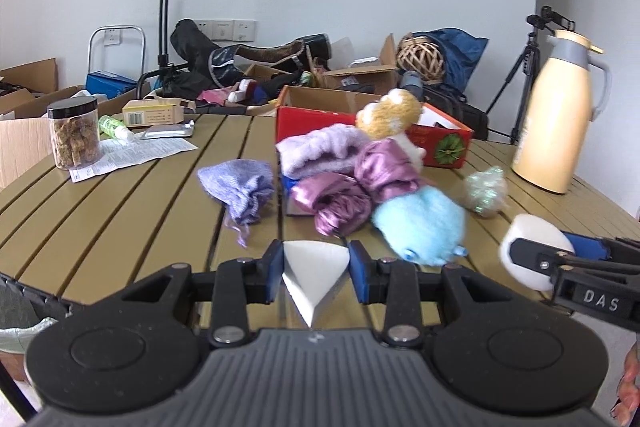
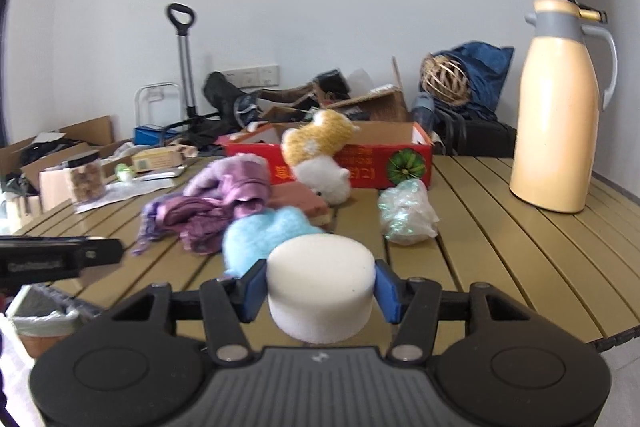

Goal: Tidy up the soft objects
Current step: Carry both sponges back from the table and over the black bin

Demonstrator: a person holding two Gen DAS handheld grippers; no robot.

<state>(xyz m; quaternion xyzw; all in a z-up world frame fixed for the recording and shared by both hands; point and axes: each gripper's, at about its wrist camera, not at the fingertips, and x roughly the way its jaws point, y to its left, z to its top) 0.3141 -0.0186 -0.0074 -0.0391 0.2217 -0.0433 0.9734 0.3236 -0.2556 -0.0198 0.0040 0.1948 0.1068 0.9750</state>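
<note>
My left gripper (image 1: pixel 315 269) is shut on a white wedge-shaped sponge (image 1: pixel 314 273), held above the near edge of the slatted table (image 1: pixel 120 211). My right gripper (image 2: pixel 321 289) is shut on a white round sponge (image 2: pixel 320 287); the left wrist view shows that same round sponge (image 1: pixel 528 247) at the right. Ahead lies a heap of soft things: a light blue plush (image 1: pixel 420 223), purple satin cloth (image 1: pixel 352 195), a lilac towel (image 1: pixel 320 151), a lilac pouch (image 1: pixel 240 187), a yellow and white plush (image 2: pixel 316 151) and an iridescent bag (image 2: pixel 406 213).
A red cardboard box (image 2: pixel 360 163) stands behind the heap. A tall cream thermos jug (image 2: pixel 560 115) is at the right. At the left are a jar of snacks (image 1: pixel 74 133), papers (image 1: pixel 132 153) and small packets. Boxes, bags and a tripod crowd the floor beyond.
</note>
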